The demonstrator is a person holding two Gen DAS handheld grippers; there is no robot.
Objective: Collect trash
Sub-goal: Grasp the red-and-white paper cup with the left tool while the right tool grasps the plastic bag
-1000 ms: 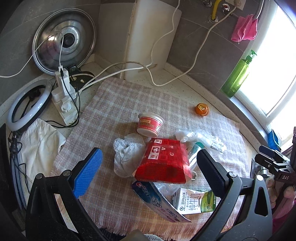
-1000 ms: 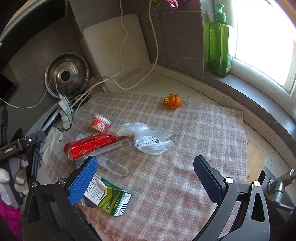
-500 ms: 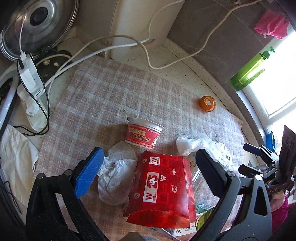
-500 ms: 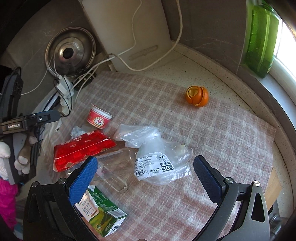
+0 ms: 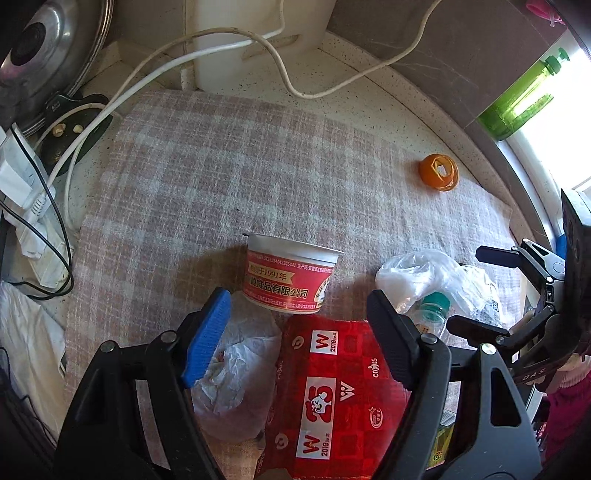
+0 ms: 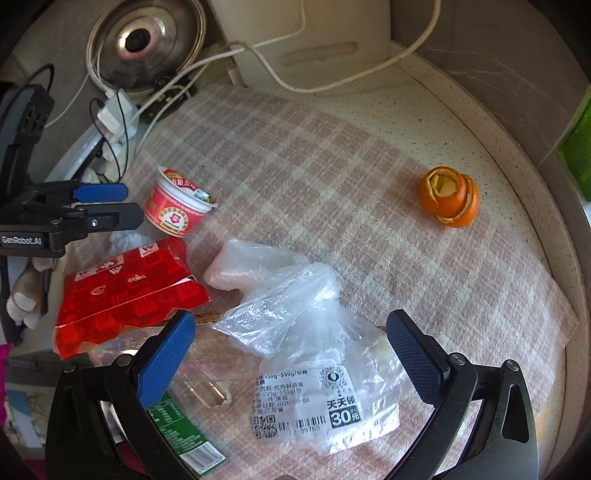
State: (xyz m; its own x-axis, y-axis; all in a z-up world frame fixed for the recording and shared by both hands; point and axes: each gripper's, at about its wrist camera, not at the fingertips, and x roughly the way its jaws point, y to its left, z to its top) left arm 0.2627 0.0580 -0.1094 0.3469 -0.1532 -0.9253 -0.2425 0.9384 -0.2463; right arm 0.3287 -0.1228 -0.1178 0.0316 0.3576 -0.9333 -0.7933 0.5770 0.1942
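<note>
Trash, loose, on a plaid cloth (image 5: 229, 177) spread over a speckled counter (image 6: 436, 107); landmark item: red snack bag (image 5: 332, 391), lying flat near the cloth's front edge. Red-and-white paper cup (image 5: 290, 275), upright, touching the far end of the bag; crumpled white wrapper (image 5: 236, 373) just beside the bag on its left; clear plastic bag (image 6: 317, 354) with printed price label to the bag's right, a small green-capped bottle (image 5: 434, 306) between the two; green carton (image 6: 184, 439) at the bag's near side, partly hidden; orange peel (image 6: 448, 201) well apart, beyond the plastic bag toward the window side.

Left gripper (image 5: 295, 336): fingers apart, holding nothing, poised above the bag's far end and the wrapper, cup just ahead. Right gripper (image 6: 288, 358): fingers apart, holding nothing, straddling the clear plastic bag from above; contact cannot be told.

Surroundings: white cutting board (image 6: 314, 29) leaning on the wall beyond the cup; steel pot lid (image 6: 144, 40) left of the board; white cables (image 5: 229, 40) trailing across the counter; green soap bottle (image 5: 521, 103) by the window.
</note>
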